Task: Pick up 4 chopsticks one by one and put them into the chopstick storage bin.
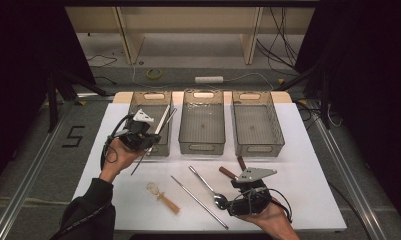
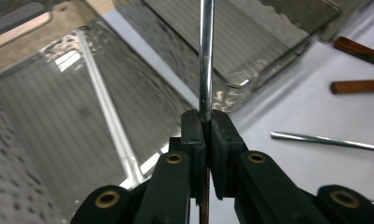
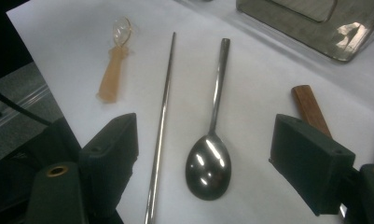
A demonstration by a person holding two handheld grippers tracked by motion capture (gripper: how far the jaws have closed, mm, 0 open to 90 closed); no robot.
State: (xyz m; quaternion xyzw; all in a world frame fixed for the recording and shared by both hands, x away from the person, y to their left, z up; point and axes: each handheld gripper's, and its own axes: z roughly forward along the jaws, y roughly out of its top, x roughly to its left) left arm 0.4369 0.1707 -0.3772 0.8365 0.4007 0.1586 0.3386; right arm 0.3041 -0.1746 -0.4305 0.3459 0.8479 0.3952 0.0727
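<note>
My left gripper [image 1: 149, 142] [image 2: 205, 123] is shut on a metal chopstick [image 1: 168, 120] [image 2: 206, 56], which it holds slanted over the left clear bin [image 1: 138, 100] [image 2: 45, 140]. A pale stick [image 1: 162, 120] [image 2: 105, 107] lies inside that bin. Near the table's front edge my right gripper [image 1: 228, 200] [image 3: 205, 144] stands open, low over a metal spoon [image 1: 208, 185] [image 3: 209, 163]. The spoon's bowl lies between the jaws and the pads do not touch it. A second metal chopstick [image 1: 198, 201] [image 3: 161, 116] rests just left of the spoon.
Middle [image 1: 203, 147] and right [image 1: 258, 150] clear bins stand side by side behind the cutlery. A small clear spoon with an orange handle [image 1: 164, 197] [image 3: 114, 74] lies at the front left. Two brown wooden handles [image 1: 228, 172] [image 3: 310, 109] lie by the right gripper.
</note>
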